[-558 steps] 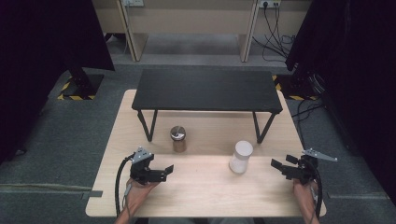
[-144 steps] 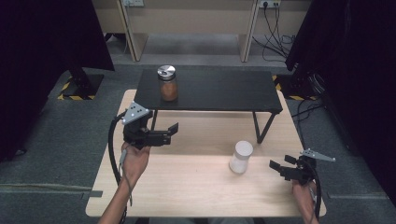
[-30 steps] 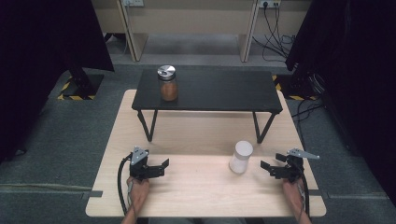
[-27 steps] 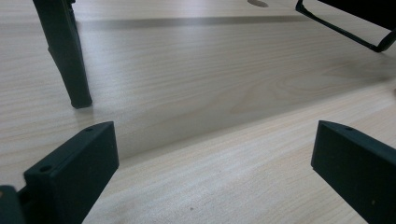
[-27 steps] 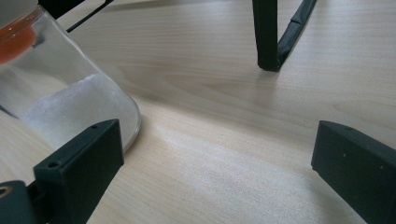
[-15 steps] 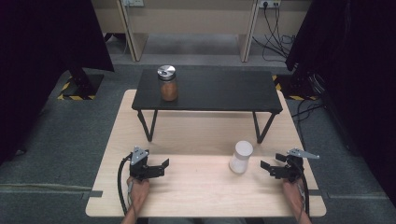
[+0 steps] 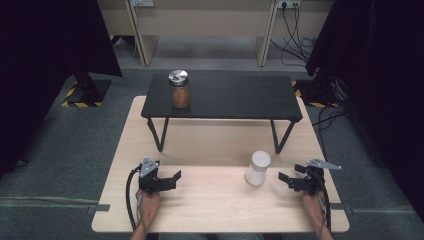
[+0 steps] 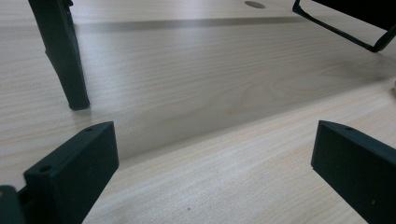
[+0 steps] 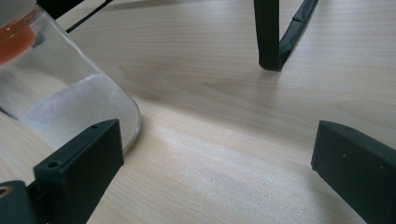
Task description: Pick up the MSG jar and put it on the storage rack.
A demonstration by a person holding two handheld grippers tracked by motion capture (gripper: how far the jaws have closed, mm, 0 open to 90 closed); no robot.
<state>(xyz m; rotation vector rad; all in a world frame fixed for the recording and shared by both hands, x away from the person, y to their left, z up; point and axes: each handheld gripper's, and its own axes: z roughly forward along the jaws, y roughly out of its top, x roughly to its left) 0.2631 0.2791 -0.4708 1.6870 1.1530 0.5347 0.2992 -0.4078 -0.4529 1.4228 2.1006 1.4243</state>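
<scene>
Jar stands just left of gaping right gripper.

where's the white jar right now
In the high view, the white jar stands upright on the wooden table, right of centre, just left of the right gripper and in front of the black shelf.

White jar, black shelf
</scene>
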